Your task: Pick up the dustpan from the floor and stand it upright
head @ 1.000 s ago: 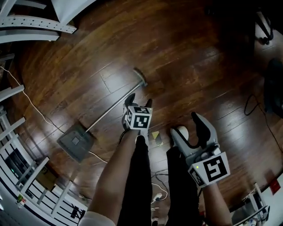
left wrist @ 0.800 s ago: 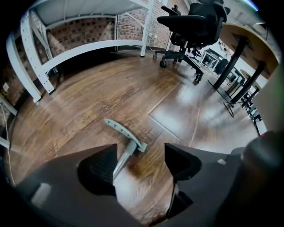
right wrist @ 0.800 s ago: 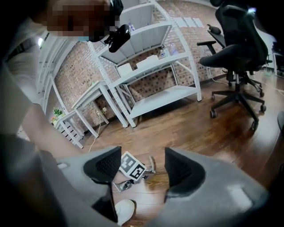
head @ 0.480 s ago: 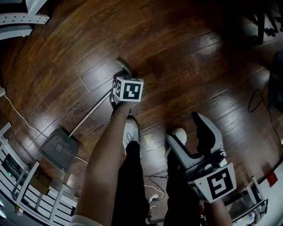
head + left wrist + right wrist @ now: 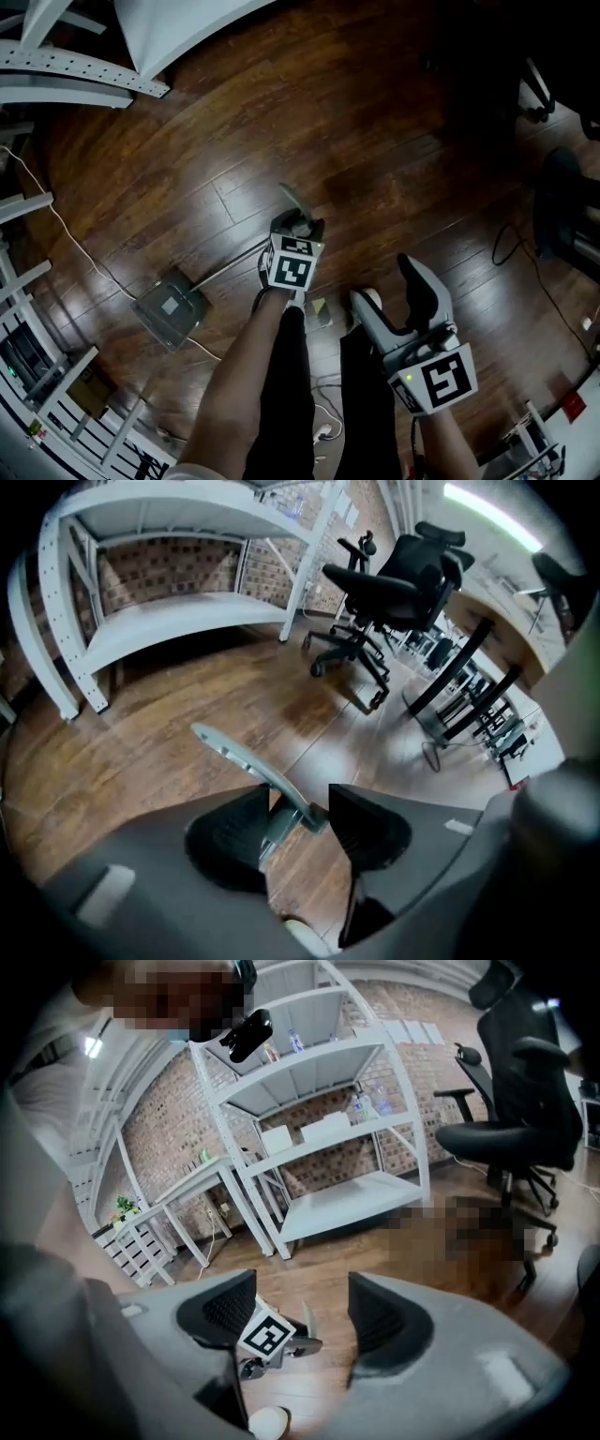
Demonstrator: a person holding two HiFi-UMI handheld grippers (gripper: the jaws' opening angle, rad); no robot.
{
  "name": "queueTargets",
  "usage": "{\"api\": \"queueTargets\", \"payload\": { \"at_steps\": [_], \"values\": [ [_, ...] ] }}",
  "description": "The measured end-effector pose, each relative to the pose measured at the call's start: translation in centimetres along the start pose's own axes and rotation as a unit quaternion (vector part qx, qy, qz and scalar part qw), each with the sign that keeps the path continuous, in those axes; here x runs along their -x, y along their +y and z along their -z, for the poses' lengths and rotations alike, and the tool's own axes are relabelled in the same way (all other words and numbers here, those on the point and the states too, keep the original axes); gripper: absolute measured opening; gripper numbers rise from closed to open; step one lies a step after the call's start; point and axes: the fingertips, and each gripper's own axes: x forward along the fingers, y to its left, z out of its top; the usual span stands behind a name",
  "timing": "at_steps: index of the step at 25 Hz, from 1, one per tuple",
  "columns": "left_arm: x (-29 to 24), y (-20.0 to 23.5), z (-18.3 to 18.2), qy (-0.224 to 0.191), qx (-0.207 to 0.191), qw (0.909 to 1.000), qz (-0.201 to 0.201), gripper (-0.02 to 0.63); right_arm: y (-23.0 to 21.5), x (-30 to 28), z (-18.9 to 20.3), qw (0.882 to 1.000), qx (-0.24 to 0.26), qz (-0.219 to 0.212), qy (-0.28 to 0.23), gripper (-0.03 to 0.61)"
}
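The dustpan's grey pan rests on the wood floor at the left, and its thin rod slopes up to my left gripper. The flat handle end sticks out beyond the jaws. In the left gripper view that handle runs between the two dark pads of my left gripper, whose jaws are closing and pinch it. My right gripper hangs open and empty at the lower right. In its own view, my right gripper frames the left gripper's marker cube.
White shelving stands at the back left, with a white rack at the lower left. A thin cable crosses the floor by the pan. An office chair stands to the right. The person's shoe is below.
The left gripper reached out to the handle end, its open jaws closed on it, and it drew back with the handle raised. The right gripper rose a little, still open.
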Motion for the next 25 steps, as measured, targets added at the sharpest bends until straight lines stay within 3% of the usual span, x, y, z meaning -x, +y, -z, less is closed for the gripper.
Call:
{"api": "queueTargets", "payload": {
  "at_steps": [7, 13, 19, 25],
  "values": [
    [17.9, -6.1, -11.5, -0.108, 0.002, 0.9916, 0.071, 0.218, 6.4, 4.2, -13.5, 0.999, 0.045, -0.011, -0.028, 0.295],
    [30.7, -7.8, -16.7, -0.177, 0.023, 0.9793, 0.095, 0.218, 11.6, 8.2, -20.1, 0.997, 0.061, -0.007, -0.041, 0.295],
    [38.1, -6.1, -17.2, -0.218, 0.066, 0.969, 0.097, 0.215, 14.4, 9.1, -24.1, 0.995, 0.087, -0.013, -0.046, 0.295],
    [43.7, -1.2, -13.2, -0.244, 0.141, 0.9587, 0.039, 0.206, 17.9, 9.0, -26.1, 0.993, 0.105, -0.034, -0.038, 0.295]
  ]
}}
